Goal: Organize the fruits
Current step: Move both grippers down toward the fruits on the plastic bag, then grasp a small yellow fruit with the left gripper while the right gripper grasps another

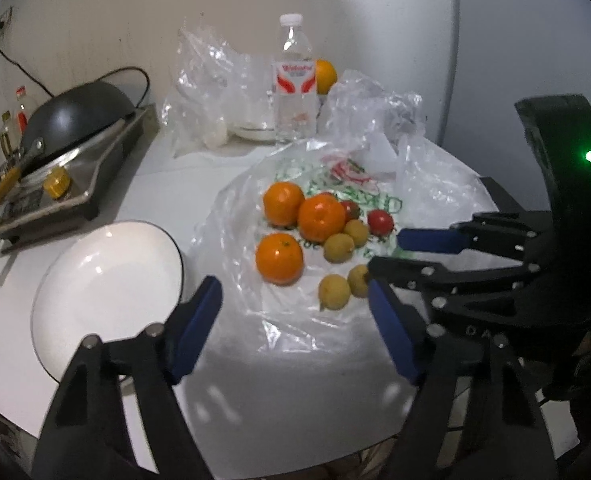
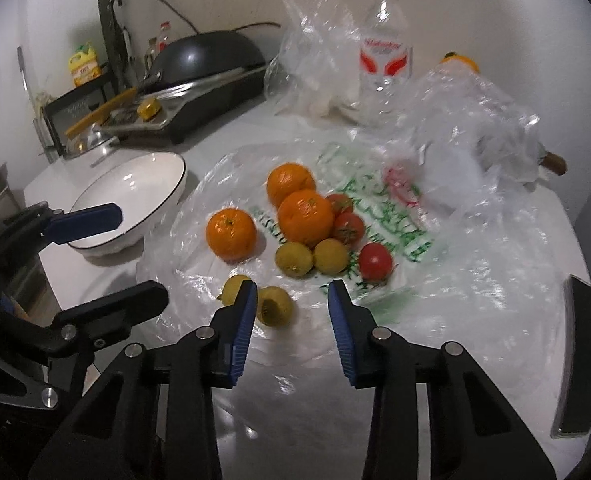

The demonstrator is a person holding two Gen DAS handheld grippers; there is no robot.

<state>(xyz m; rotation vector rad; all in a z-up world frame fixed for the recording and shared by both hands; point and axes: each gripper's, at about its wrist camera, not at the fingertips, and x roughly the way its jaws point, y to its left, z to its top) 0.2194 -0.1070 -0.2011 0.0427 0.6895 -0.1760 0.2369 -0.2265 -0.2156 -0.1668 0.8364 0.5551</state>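
Three oranges [image 1: 279, 258] [image 2: 230, 234], several small yellow-green fruits [image 1: 334, 292] [image 2: 329, 255] and small red tomatoes [image 1: 380, 222] [image 2: 375, 261] lie on a flattened clear plastic bag [image 1: 279, 320] [image 2: 435, 280] on the white table. An empty white bowl [image 1: 107, 292] [image 2: 135, 192] stands to their left. My left gripper [image 1: 295, 320] is open and empty, just before the fruit and beside the bowl. My right gripper [image 2: 291, 312] is open and empty, its left finger beside two yellow fruits [image 2: 273, 306]. It also shows in the left wrist view [image 1: 387, 256], at the right.
A water bottle [image 1: 294, 80] [image 2: 383, 52], crumpled clear bags [image 1: 211, 80] [image 2: 475, 120] and another orange [image 1: 325, 74] stand at the back. A stove with a dark pan [image 1: 75, 120] [image 2: 211, 56] is at the back left. The table edge [image 2: 575, 352] is near on the right.
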